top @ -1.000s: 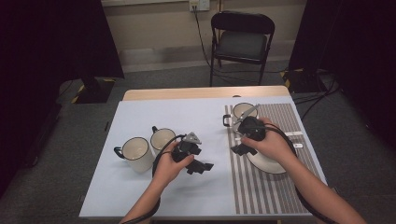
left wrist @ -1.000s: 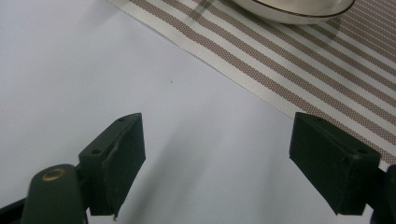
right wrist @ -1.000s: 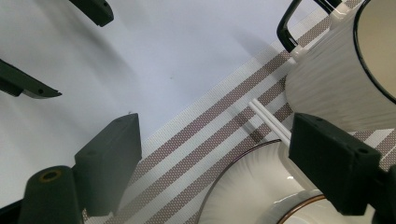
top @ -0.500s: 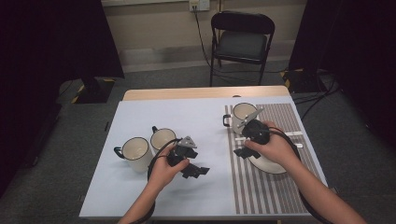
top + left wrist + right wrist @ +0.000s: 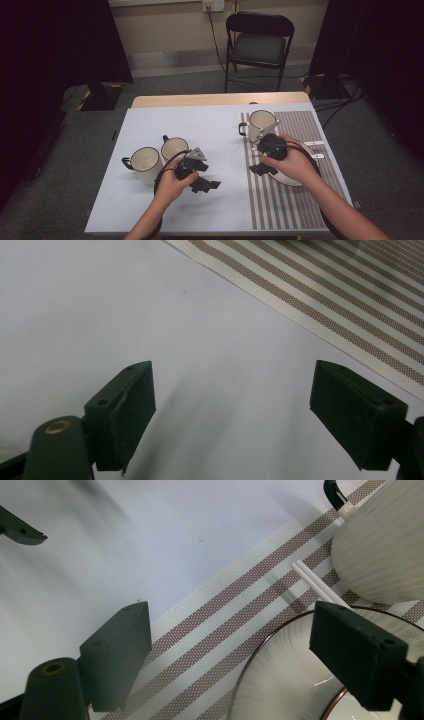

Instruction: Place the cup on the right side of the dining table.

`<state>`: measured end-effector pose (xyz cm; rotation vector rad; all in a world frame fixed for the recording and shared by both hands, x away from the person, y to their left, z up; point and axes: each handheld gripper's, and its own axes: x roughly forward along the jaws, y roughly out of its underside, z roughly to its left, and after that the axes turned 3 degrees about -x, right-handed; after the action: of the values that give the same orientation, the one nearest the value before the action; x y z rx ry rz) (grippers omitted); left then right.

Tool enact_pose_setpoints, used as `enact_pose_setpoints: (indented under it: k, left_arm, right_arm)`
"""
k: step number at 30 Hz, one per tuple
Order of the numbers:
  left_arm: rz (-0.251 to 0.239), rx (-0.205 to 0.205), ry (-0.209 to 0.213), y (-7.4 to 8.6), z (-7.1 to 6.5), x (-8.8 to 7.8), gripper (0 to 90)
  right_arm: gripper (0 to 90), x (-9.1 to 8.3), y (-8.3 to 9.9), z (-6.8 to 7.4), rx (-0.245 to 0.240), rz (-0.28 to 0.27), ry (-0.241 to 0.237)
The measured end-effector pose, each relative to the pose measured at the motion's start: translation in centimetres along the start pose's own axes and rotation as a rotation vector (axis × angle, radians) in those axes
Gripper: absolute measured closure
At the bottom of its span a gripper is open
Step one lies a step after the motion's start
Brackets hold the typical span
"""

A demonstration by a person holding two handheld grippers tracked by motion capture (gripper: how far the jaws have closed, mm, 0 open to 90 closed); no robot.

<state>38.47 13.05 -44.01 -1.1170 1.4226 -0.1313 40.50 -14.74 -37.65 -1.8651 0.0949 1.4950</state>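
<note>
From above, your right gripper (image 5: 262,169) hovers at the left rim of a white bowl (image 5: 295,177) on the striped placemat (image 5: 280,205). Its own view adds detail — jaws released, the bowl's dark-edged rim (image 5: 300,680) between them, white chopsticks (image 5: 315,586) just beyond. Your left gripper (image 5: 209,185) — also spread, empty — sits over bare table (image 5: 220,130).

No writing, label, brand, number or sign can be read anywhere in these pictures
</note>
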Motion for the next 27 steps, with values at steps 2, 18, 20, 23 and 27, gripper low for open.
enact_pose_setpoints:
  k: [2, 18, 20, 23, 27]
  left_arm:
    - [-0.002, -0.002, 0.0, 0.1, 0.0, 0.0, 18.0]
    - [0.001, 0.012, 0.007, 0.6, -0.2, -0.3, 18.0]
    - [0.0, 0.011, 0.009, 0.6, -0.2, -0.3, 18.0]
    - [-0.001, 0.015, 0.011, 0.7, -0.2, -0.4, 18.0]
    - [-0.001, 0.009, 0.016, 0.9, -0.1, -0.4, 18.0]
  right_arm:
    - [16.2, 0.0, 0.1, 0.0, 0.002, 0.003, -0.002]
    - [16.1, -0.2, 0.8, 0.5, 0.005, -0.01, -0.013]
    - [16.1, -0.3, 0.9, 0.6, 0.006, -0.012, -0.016]
    - [16.1, -0.3, 1.0, 0.8, 0.0, -0.01, -0.016]
    - [16.1, -0.3, 1.1, 0.9, 0.001, -0.012, -0.024]
